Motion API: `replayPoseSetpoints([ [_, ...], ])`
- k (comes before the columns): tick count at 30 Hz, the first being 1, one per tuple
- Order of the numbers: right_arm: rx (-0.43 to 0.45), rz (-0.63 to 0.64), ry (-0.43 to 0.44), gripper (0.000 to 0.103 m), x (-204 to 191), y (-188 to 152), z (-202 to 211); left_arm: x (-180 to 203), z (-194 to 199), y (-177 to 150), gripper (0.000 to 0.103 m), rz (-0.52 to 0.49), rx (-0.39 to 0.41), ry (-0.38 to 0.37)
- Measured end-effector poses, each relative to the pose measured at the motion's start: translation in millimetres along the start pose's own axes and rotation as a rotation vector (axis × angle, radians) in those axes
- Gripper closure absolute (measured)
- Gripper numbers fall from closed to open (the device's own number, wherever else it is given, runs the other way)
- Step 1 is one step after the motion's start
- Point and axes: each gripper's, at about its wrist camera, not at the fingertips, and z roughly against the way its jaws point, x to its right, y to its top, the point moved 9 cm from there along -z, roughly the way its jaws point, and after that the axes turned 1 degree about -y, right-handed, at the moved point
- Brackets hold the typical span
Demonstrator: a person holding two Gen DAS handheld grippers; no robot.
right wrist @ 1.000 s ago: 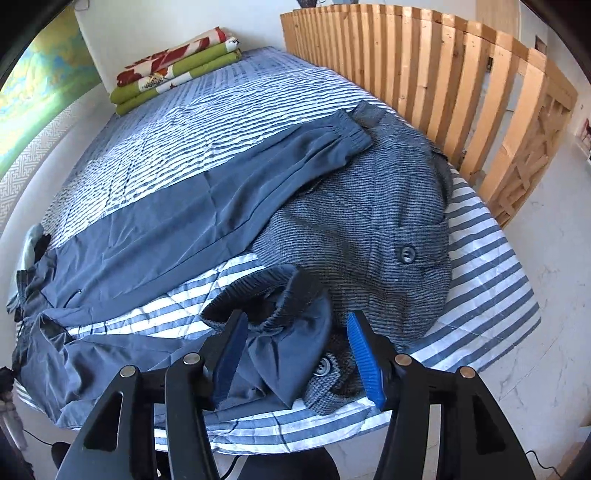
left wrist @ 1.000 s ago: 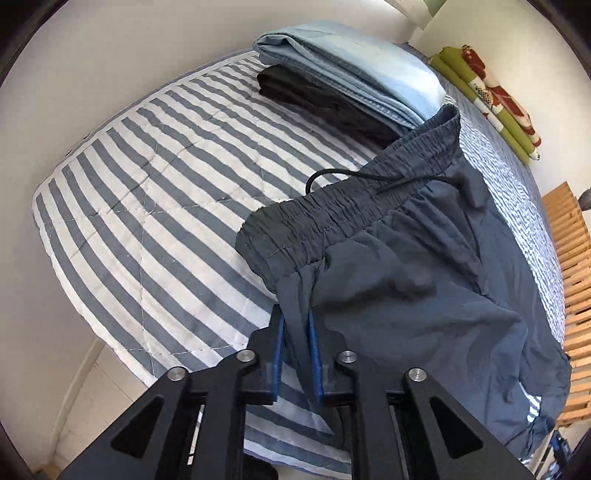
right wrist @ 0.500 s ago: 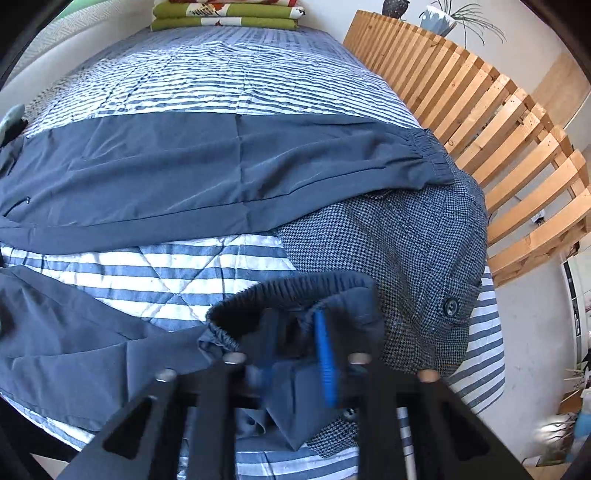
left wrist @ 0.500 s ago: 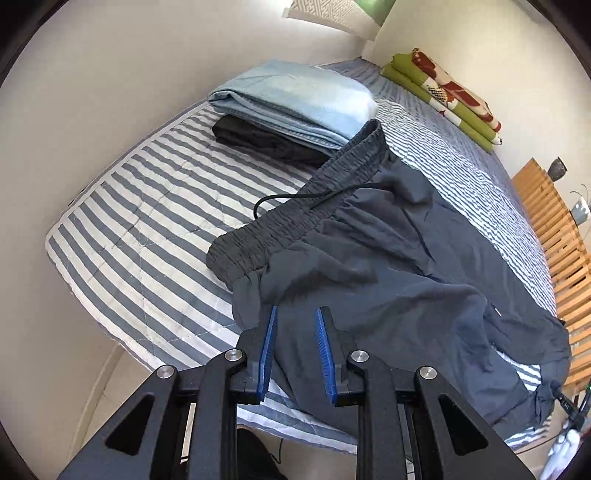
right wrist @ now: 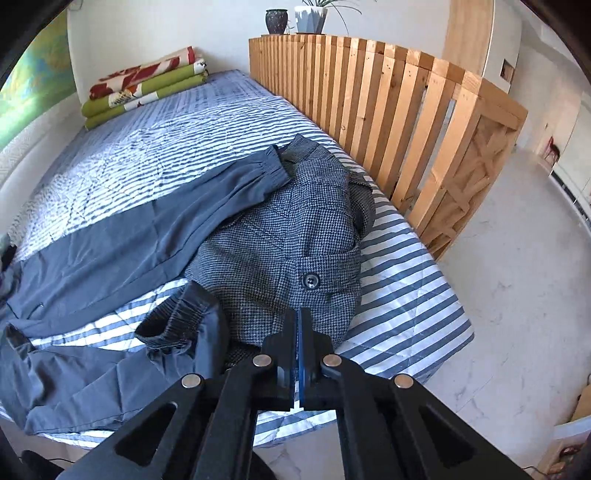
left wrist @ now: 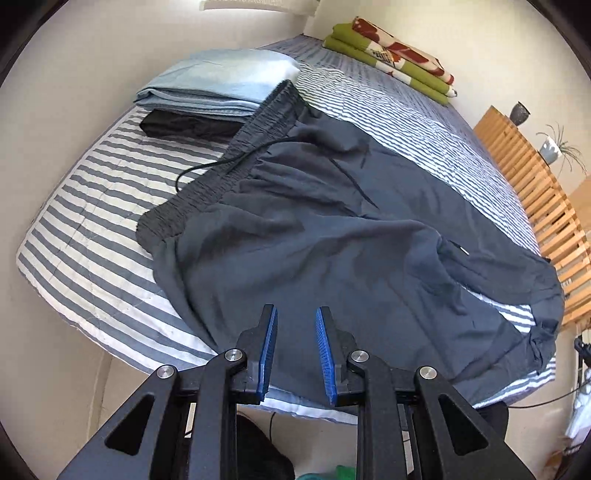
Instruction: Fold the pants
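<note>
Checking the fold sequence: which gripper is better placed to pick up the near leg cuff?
Right. The right gripper hovers shut beside the dark blue pants' elastic cuff; the left gripper sits near the waistband end.

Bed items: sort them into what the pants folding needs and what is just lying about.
Needed: dark blue pants, left gripper, right gripper.

Lying about: houndstooth jacket, folded light blue garment, folded black garment, folded green blanket, potted plant.
</note>
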Motion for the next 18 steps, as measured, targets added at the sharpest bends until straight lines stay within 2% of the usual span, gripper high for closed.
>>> replayPoseSetpoints([
  [1,-0.026,0.004,0.063,0.083,-10.5,-2.2,-0.7,6.9,-3.5,-2.3,0.08,-0.012,-0.009,-0.008],
  [2,-0.05,0.006,0.112,0.06,-23.1,-4.6,-2.6,13.4,-6.2,-4.3,0.08,-0.019,-0.014,-0.017],
  [3,-0.072,0.002,0.148,0.051,-37.2,-6.6,-6.5,20.1,-8.4,-6.2,0.08,-0.023,-0.019,-0.03],
  [4,-0.096,-0.007,0.161,0.048,-49.4,-9.8,-11.0,26.5,-10.0,-8.3,0.08,-0.028,-0.025,-0.043],
  [7,-0.202,-0.074,0.137,0.048,-77.5,-17.9,-40.4,42.2,-12.5,-14.2,0.08,-0.059,-0.036,-0.062],
  [10,-0.298,-0.183,0.099,0.048,-89.4,-29.8,-72.1,52.0,-14.5,-18.4,0.08,-0.075,-0.046,-0.075],
  [14,-0.322,-0.187,-0.005,0.05,-89.5,-38.9,-97.6,56.0,-17.3,-23.3,0.08,-0.092,-0.064,-0.083],
  [15,-0.322,-0.195,-0.006,0.055,-87.6,-40.9,-99.4,57.2,-18.3,-24.9,0.08,-0.098,-0.071,-0.087],
  [17,-0.356,-0.197,0.023,0.087,-85.0,-48.4,-100.2,60.8,-20.0,-27.9,0.08,-0.118,-0.08,-0.089],
  [18,-0.373,-0.185,0.055,0.091,-84.8,-51.6,-98.5,62.0,-21.0,-28.8,0.08,-0.131,-0.084,-0.087],
])
